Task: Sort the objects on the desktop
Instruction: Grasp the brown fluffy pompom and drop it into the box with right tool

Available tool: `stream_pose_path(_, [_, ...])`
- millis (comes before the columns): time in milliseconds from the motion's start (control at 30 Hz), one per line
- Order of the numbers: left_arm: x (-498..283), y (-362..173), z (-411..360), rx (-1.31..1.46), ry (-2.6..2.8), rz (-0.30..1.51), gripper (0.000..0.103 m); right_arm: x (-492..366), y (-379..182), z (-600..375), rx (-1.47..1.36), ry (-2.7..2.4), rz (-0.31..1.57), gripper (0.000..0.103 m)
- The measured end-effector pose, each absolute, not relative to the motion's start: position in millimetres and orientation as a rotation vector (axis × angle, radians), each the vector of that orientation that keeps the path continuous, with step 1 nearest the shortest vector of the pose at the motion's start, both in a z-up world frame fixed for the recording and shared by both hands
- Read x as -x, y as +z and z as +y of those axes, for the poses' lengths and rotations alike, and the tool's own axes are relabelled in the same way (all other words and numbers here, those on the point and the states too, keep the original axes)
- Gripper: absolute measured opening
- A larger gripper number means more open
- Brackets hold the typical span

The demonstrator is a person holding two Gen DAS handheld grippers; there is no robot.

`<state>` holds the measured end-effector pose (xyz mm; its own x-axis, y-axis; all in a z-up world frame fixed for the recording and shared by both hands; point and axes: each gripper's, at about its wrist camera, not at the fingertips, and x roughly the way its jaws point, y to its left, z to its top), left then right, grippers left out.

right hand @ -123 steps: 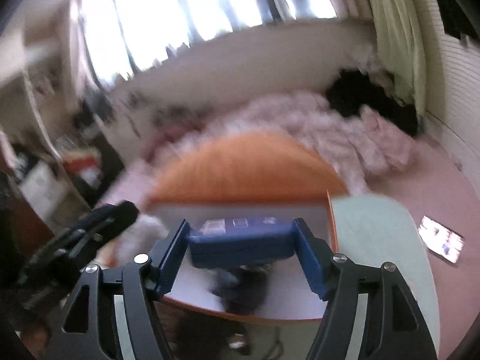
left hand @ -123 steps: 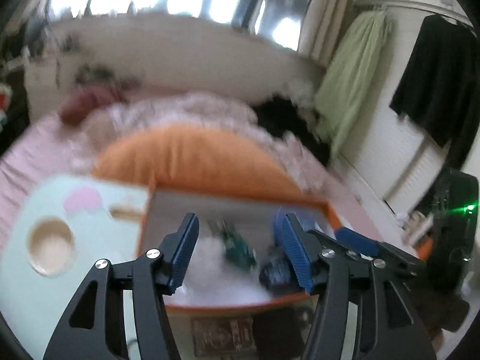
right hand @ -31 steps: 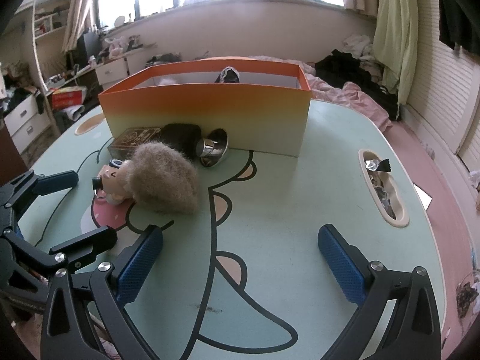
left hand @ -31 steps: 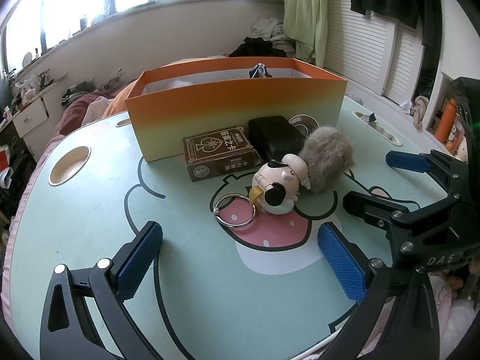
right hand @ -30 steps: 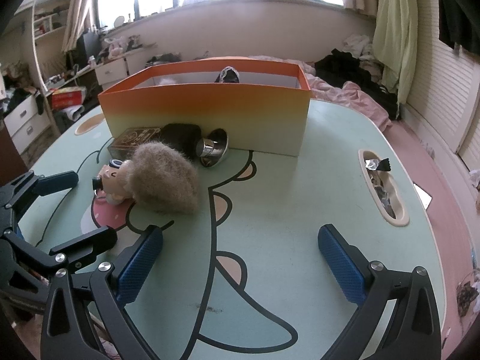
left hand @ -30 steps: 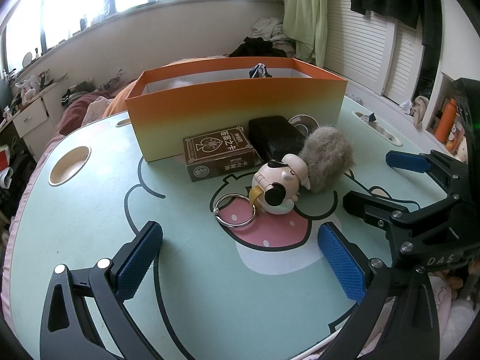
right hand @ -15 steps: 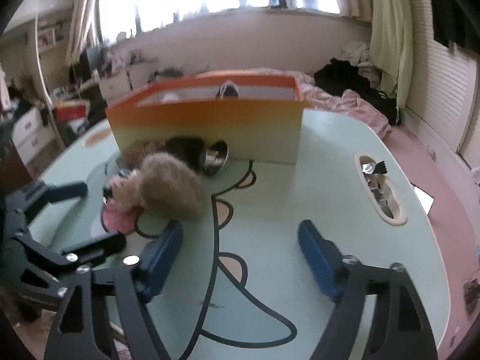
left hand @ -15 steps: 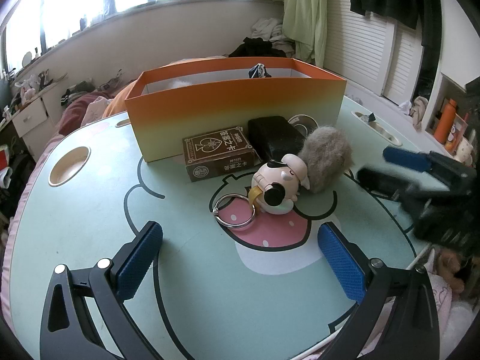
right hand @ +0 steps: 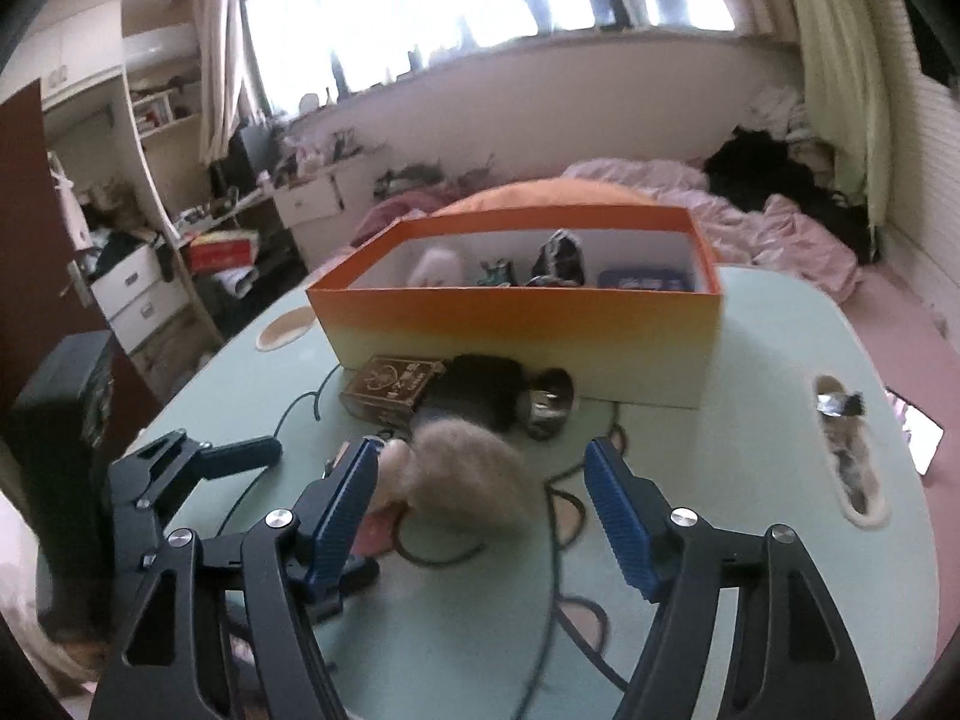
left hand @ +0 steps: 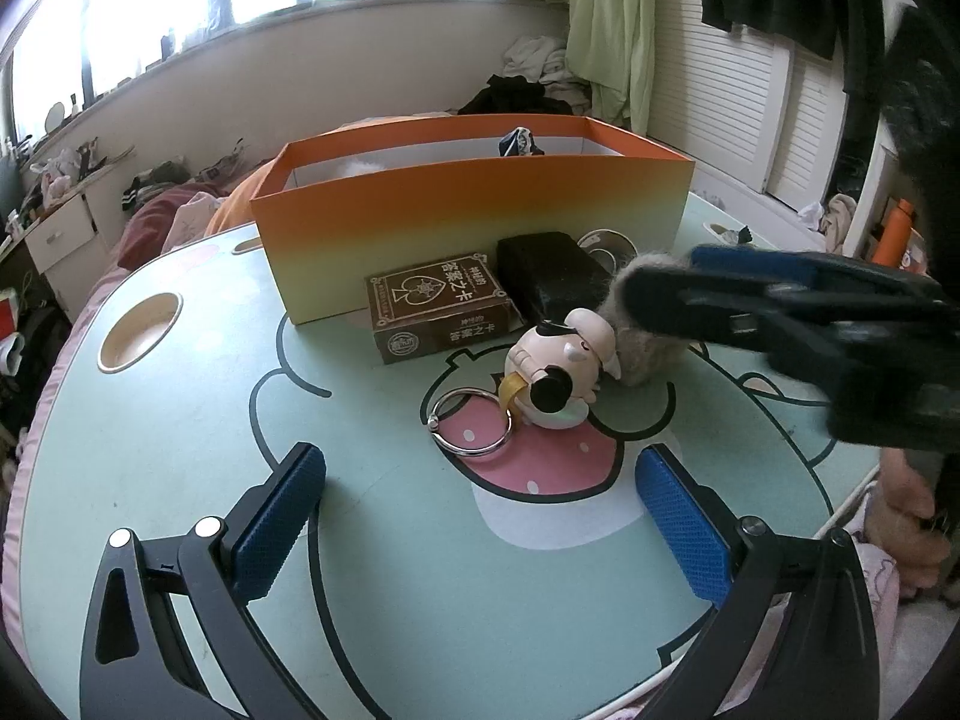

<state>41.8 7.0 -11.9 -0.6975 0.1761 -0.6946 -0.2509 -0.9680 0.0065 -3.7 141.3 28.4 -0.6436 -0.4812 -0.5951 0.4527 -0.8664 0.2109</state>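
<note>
A tan fur pompom [right hand: 474,468] joined to a small cartoon figure [left hand: 558,378] with a metal ring [left hand: 471,426] lies on the pale green table [left hand: 180,450]. My right gripper [right hand: 480,450] hangs over the pompom [left hand: 645,336], its jaws closing with the pompom between them. A gap still shows at the right pad. My left gripper [left hand: 480,510] stands wide open near the table's front, with nothing in it. A brown card box [left hand: 441,306], a black case [left hand: 552,276] and a shiny metal piece [right hand: 549,402] lie in front of the orange box [left hand: 474,204].
The orange box [right hand: 516,324] holds a blue box [right hand: 648,279], white fluff and dark items. The table has a round cup hole [left hand: 141,333] and a slot [right hand: 852,456] with small bits. A person's hand [left hand: 912,492] shows at the right edge. A bed lies behind.
My right gripper has risen and swung in from the table's near right to over the pompom, and its jaws have narrowed. The left gripper and the objects have stayed put.
</note>
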Motion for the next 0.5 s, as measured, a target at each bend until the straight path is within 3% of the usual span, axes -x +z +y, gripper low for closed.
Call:
stream_pose_path(33, [-42,-12,7,1.084,2.692,0.144,0.103,8,24,137,-0.946,-2.437,-0.045,0.046])
stream_pose_path(67, [-42,-11,7,1.083,2.69,0.136,0.103,10,20,136,-0.978,-2.416,-0.053,0.025])
stream_pose_path(333, [-50,24,19,0.909,2.728,0.17,0.102,-24,38,184,-0.72,-2.502,-0.265,0.024])
stream_pose_path(400, [-40,32,27,0.918,2.694,0.145,0.089,-25,41,192,-0.697,-2.533,-0.307,0.024])
stream_pose_path(467, [-25,27,33,0.993,2.647,0.126,0.054,-24,42,194,-0.688,-2.541,-0.328,0.024])
stream_pose_path(500, [-16,22,32,1.048,2.617,0.115,0.045,-24,43,195,-0.685,-2.549,-0.329,0.024])
